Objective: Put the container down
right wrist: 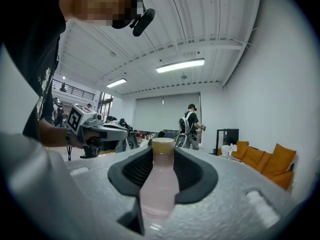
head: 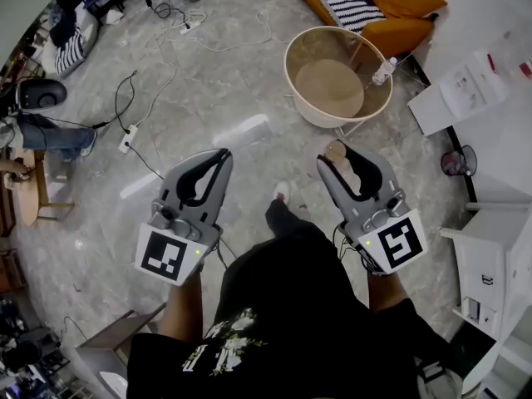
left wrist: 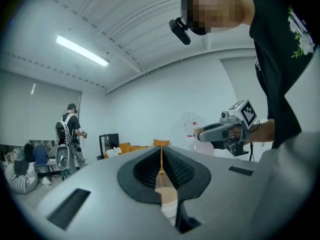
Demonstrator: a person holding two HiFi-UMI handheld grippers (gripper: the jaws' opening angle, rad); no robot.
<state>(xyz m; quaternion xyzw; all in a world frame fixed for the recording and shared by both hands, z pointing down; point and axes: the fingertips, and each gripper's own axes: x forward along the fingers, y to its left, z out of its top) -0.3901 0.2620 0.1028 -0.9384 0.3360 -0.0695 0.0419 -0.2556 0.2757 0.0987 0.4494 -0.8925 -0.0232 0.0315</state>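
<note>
The right gripper [right wrist: 163,151] clamps a pale pink, tan-capped plastic bottle [right wrist: 159,189]; the left gripper [left wrist: 161,158] is closed, empty.

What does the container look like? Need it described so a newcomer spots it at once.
In the head view, the right gripper is held out just below the round table. Clamped between its jaws is the pink bottle. Its pink body and tan cap set it apart from the clear bottle standing near the table's rim.
</note>
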